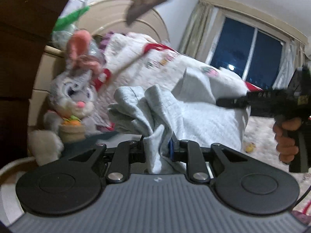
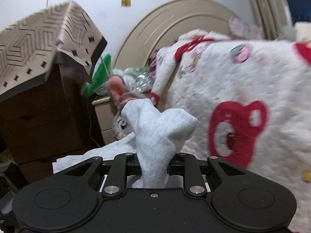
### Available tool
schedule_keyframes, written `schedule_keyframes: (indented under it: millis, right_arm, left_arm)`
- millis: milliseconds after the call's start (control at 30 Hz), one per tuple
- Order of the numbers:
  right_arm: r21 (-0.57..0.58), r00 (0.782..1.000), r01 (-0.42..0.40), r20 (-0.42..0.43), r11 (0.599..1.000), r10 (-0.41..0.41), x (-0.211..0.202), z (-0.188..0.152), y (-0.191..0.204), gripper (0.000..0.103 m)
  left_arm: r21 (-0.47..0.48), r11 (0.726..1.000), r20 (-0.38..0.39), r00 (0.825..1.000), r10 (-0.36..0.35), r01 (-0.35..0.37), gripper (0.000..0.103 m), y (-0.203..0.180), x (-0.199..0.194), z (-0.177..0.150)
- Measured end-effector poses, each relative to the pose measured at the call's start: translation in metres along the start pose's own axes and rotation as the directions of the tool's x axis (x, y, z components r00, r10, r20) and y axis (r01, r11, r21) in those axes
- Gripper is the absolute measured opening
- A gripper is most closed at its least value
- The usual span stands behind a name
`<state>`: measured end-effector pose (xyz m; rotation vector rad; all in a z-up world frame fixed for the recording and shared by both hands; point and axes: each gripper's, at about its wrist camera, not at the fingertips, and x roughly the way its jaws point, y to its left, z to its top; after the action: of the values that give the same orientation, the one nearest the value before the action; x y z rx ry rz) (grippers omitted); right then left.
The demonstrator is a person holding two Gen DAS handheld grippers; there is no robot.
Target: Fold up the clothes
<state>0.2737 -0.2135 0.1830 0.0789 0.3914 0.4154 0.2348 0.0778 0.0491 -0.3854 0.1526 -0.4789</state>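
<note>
A light grey garment (image 1: 196, 114) hangs stretched in the air between both grippers. My left gripper (image 1: 157, 151) is shut on a bunched corner of it, with folds rising just beyond the jaws. In the right wrist view, my right gripper (image 2: 154, 165) is shut on another bunched corner of the grey garment (image 2: 157, 128), which sticks up in front of the lens. The right gripper (image 1: 229, 103) also shows at the right edge of the left wrist view, held by a hand (image 1: 285, 139), its black fingers on the cloth's far edge.
A white quilt with red prints (image 2: 243, 101) is heaped on the bed against a cream headboard (image 2: 165, 23). A grey plush rabbit (image 1: 75, 95) sits beside it. A dark wooden dresser with a patterned cloth (image 2: 38, 44) stands left. A dark window (image 1: 246, 52) is behind.
</note>
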Motion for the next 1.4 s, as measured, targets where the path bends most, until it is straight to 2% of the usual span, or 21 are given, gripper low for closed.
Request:
schedule_keyframes:
  millis: [33, 100, 167, 300, 333, 400, 467, 567, 600, 633, 667, 767, 867, 967, 1000, 1100, 1133, 1167, 1233, 1333, 1400]
  right_arm:
    - [0.004, 1.000, -0.020, -0.006, 1.000, 0.020, 0.016, -0.001, -0.003, 0.024]
    - [0.014, 0.998, -0.055, -0.021, 0.998, 0.056, 0.045, -0.006, -0.010, 0.023]
    - [0.031, 0.996, -0.082, -0.038, 0.996, 0.083, 0.068, -0.015, -0.021, 0.023]
    - [0.121, 0.993, -0.093, -0.068, 0.988, 0.101, 0.105, -0.038, -0.050, 0.023]
    - [0.157, 0.991, -0.101, -0.072, 0.982, 0.113, 0.111, -0.044, -0.057, 0.023]
    - [0.232, 0.986, -0.129, -0.071, 0.964, 0.149, 0.116, -0.051, -0.069, 0.023]
    - [0.286, 0.981, -0.164, -0.055, 0.944, 0.187, 0.115, -0.052, -0.076, 0.024]
    - [0.322, 0.974, -0.205, -0.029, 0.924, 0.226, 0.111, -0.050, -0.083, 0.025]
    - [0.344, 0.974, -0.187, -0.054, 0.920, 0.218, 0.117, -0.051, -0.088, 0.027]
    - [0.368, 0.975, -0.158, -0.090, 0.916, 0.204, 0.124, -0.052, -0.095, 0.035]
    - [0.395, 0.972, -0.106, -0.150, 0.913, 0.178, 0.135, -0.055, -0.103, 0.049]
    - [0.480, 0.980, -0.081, -0.119, 0.874, 0.156, 0.135, -0.069, -0.120, 0.048]
    - [0.454, 0.981, -0.063, -0.134, 0.889, 0.138, 0.131, -0.064, -0.120, 0.049]
    - [0.426, 0.987, 0.055, -0.158, 0.903, 0.015, 0.125, -0.050, -0.118, 0.059]
    - [0.387, 0.986, 0.106, -0.160, 0.916, -0.047, 0.122, -0.044, -0.113, 0.060]
    - [0.185, 0.991, 0.113, -0.088, 0.976, -0.099, 0.106, -0.030, -0.082, 0.060]
    - [0.114, 0.992, 0.114, -0.060, 0.987, -0.107, 0.101, -0.026, -0.072, 0.054]
    - [0.076, 0.997, 0.067, -0.047, 0.995, -0.063, 0.097, -0.024, -0.064, 0.044]
    - [0.010, 0.996, -0.035, -0.076, 0.999, 0.036, 0.097, -0.026, -0.048, 0.040]
    - [-0.106, 0.991, -0.038, -0.132, 0.994, 0.023, 0.107, -0.033, -0.027, 0.040]
    - [-0.119, 0.988, -0.002, -0.155, 0.993, -0.017, 0.119, -0.038, -0.026, 0.039]
  left_arm:
    - [-0.023, 1.000, 0.027, 0.999, 0.016, -0.016, 0.019, 0.013, 0.004, 0.002]
    - [-0.082, 0.996, 0.008, 1.000, 0.021, -0.020, 0.019, 0.037, 0.019, 0.003]
    - [-0.109, 0.994, -0.047, 0.999, 0.012, -0.017, 0.019, 0.047, 0.031, -0.004]
    - [-0.083, 0.996, -0.093, 0.996, 0.011, -0.019, 0.018, 0.042, 0.038, -0.017]
    - [-0.078, 0.997, -0.093, 0.996, 0.008, -0.016, 0.018, 0.040, 0.037, -0.016]
    - [-0.178, 0.984, -0.069, 0.997, -0.040, 0.027, 0.018, 0.048, 0.028, -0.007]
    - [-0.232, 0.969, -0.056, 0.994, -0.096, 0.081, 0.018, 0.052, 0.021, -0.001]
    - [-0.198, 0.978, -0.089, 0.993, -0.083, 0.064, 0.018, 0.047, 0.027, -0.006]
    - [-0.185, 0.981, -0.098, 0.993, -0.073, 0.054, 0.018, 0.046, 0.030, -0.010]
    - [-0.173, 0.984, -0.107, 0.992, -0.062, 0.043, 0.018, 0.045, 0.033, -0.013]
    - [-0.160, 0.987, -0.116, 0.992, -0.052, 0.033, 0.018, 0.044, 0.036, -0.016]
    - [-0.143, 0.990, -0.133, 0.991, -0.033, 0.014, 0.018, 0.042, 0.041, -0.021]
    - [-0.208, 0.978, -0.148, 0.989, 0.000, -0.032, 0.020, 0.047, 0.037, -0.018]
    - [-0.148, 0.989, -0.154, 0.988, 0.000, -0.023, 0.021, 0.034, 0.032, -0.011]
    - [-0.128, 0.992, -0.156, 0.988, 0.000, -0.020, 0.021, 0.030, 0.030, -0.009]
    - [-0.066, 0.998, -0.163, 0.987, -0.001, -0.010, 0.020, 0.017, 0.025, -0.003]
    - [-0.045, 0.999, -0.165, 0.986, -0.001, -0.006, 0.020, 0.013, 0.023, -0.001]
    - [-0.025, 1.000, -0.167, 0.986, -0.001, -0.003, 0.021, 0.008, 0.021, 0.001]
    - [0.017, 1.000, -0.171, 0.985, -0.001, 0.004, 0.021, 0.000, 0.018, 0.005]
    - [0.078, 0.997, -0.177, 0.984, -0.001, 0.015, 0.021, -0.013, 0.012, 0.011]
    - [0.118, 0.992, -0.219, 0.973, 0.071, -0.046, 0.021, -0.011, 0.021, 0.001]
